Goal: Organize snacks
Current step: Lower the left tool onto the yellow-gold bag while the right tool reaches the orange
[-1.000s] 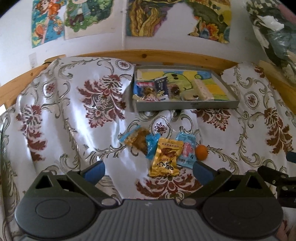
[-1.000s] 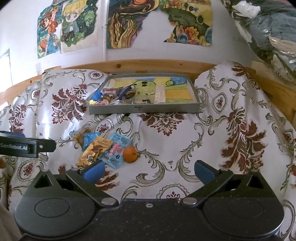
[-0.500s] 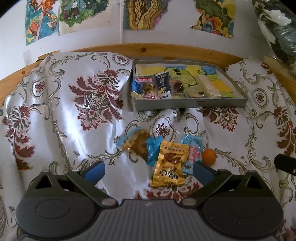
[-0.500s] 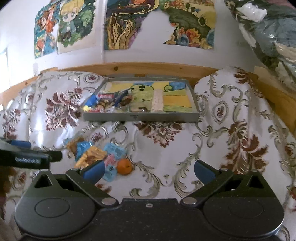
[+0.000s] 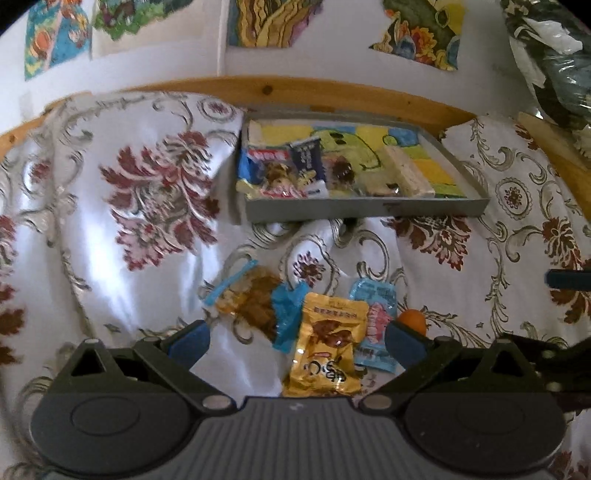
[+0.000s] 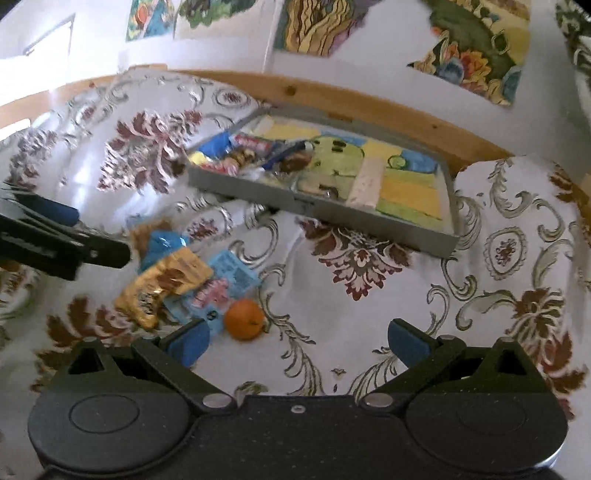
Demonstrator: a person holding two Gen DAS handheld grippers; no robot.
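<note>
Left gripper (image 5: 295, 338): jaws spread, empty, lower centre. Right gripper (image 6: 297, 341): likewise. Loose snack packets (image 5: 327, 347) and orange (image 6: 244, 319): centre, on floral cloth (image 5: 110, 229). Grey tray (image 5: 369, 211): upper centre, holding snacks.

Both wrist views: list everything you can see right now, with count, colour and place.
tray: one, grey, far side of the cloth by the wooden rail
snacks in tray: several, mixed blue, red, brown and pale, mostly its left half; exact count unclear
clear snack bag: one, brown contents with blue seal, left of the loose pile
blue wrapper: one, beside the clear bag
gold packet: one, front of the pile
light blue packet: one, partly under the gold packet
orange: one, right of the pile
cloth: one, white with maroon flowers
wall pictures: several, colourful
left gripper: jaws open over the gold packet
right gripper: jaws open, near the orange
</note>
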